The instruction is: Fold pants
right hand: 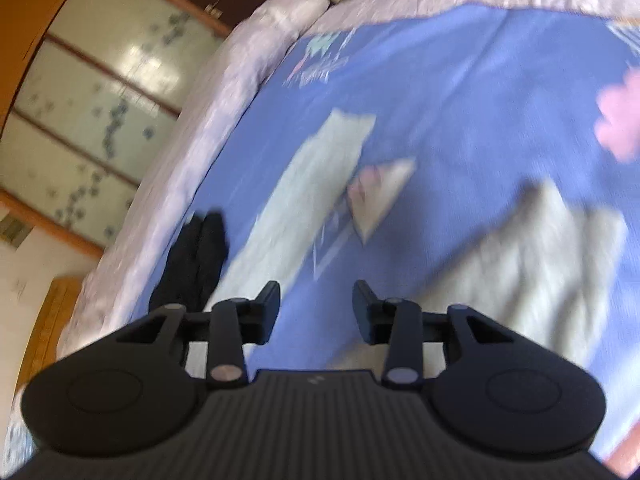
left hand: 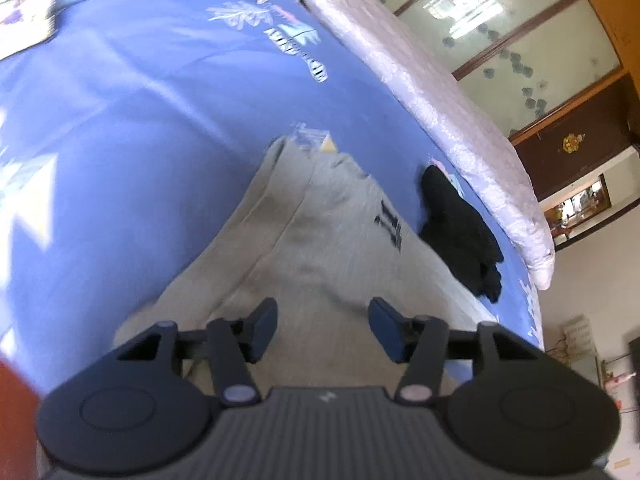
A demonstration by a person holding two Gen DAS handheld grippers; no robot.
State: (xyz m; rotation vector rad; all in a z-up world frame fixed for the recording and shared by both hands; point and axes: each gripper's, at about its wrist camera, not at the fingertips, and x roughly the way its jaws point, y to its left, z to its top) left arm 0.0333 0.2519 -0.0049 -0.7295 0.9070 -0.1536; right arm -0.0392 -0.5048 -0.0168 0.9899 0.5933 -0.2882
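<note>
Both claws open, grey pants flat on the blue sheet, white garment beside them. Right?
Not quite: the garment beside the grey pants is black, as the left wrist view shows. Left claw, right claw open; blue sheet correct.

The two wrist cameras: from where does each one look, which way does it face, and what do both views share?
Left wrist: sits behind the open left gripper, facing down along the grey pants spread on the blue bedsheet; only its own fingers show.
Right wrist: sits behind the open right gripper, over the sheet between two grey pant parts, facing the bed's pale quilted edge; only its own fingers show.
Shared: the pants, the blue sheet, the black garment and the glass-panelled doors.
</note>
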